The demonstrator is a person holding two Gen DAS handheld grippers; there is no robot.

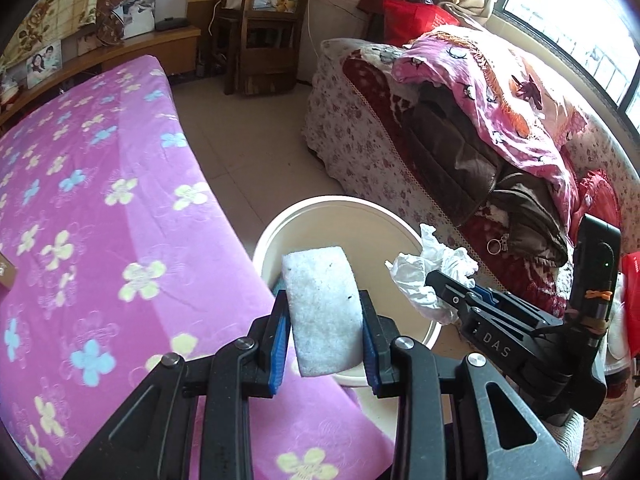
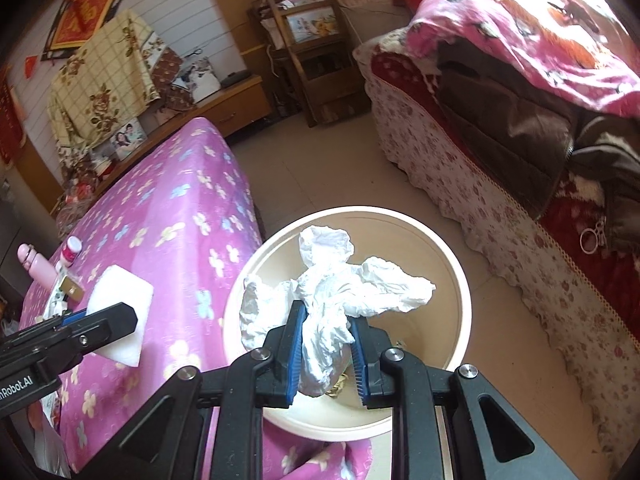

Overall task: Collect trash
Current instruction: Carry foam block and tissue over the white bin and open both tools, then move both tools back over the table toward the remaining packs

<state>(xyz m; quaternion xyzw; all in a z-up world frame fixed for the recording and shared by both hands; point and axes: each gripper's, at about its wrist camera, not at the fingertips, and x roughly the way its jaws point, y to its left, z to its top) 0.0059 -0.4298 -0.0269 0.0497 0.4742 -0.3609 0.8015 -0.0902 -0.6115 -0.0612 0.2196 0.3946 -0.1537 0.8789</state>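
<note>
Left tool (image 1: 325, 334) clamped on white foam block (image 1: 322, 312); right tool (image 2: 325, 354) clamped on crumpled tissue (image 2: 336, 292); both above cream bin (image 2: 460, 280).

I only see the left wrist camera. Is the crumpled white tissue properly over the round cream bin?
Observer: Yes, the right gripper holds the crumpled white tissue over the middle of the round cream bin.
Operator: Anything inside already?
Observer: Something small and yellowish lies at the bottom.
Operator: What else is on the table?
Observer: A pink bottle and a small white bottle with a magenta cap, on the pink flowered cloth near the left gripper and its white foam block.
</note>
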